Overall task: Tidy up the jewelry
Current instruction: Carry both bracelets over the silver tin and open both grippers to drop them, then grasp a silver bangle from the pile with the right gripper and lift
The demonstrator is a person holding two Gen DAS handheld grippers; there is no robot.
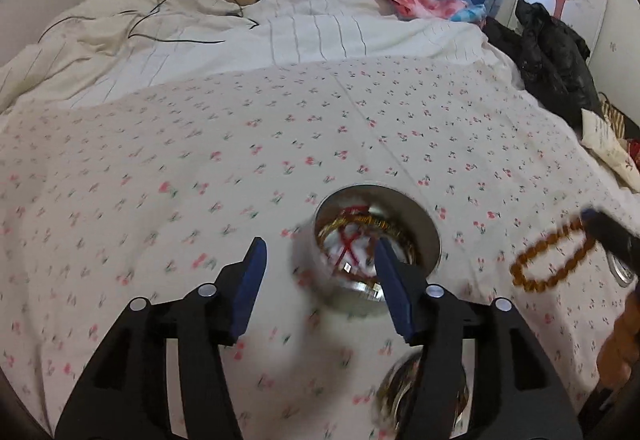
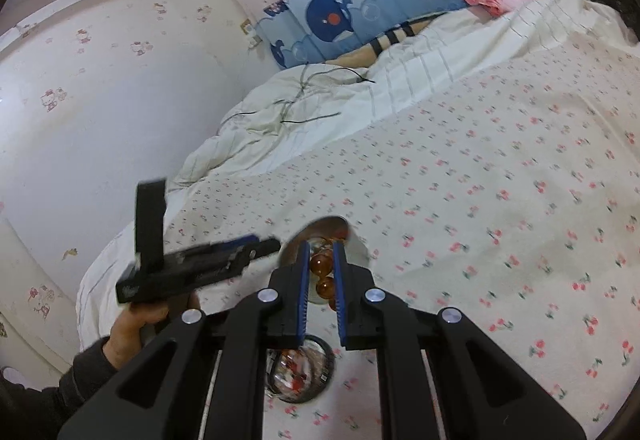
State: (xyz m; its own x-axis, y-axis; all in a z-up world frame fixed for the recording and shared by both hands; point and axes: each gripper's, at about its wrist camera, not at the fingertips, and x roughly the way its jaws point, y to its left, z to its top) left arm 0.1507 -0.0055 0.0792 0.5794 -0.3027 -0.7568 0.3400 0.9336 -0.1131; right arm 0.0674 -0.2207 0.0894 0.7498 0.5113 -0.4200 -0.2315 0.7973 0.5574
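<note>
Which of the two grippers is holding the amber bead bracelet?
The right gripper, shut on the amber bead bracelet; the left gripper stands open and empty above the metal tin.

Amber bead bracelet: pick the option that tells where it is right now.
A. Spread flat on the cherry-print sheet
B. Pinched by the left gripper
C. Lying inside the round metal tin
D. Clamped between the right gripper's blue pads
D: the amber bead bracelet sits between the right gripper's closed blue pads and hangs as a loop above the cherry-print sheet, while the left gripper stands open at the round metal tin.
</note>
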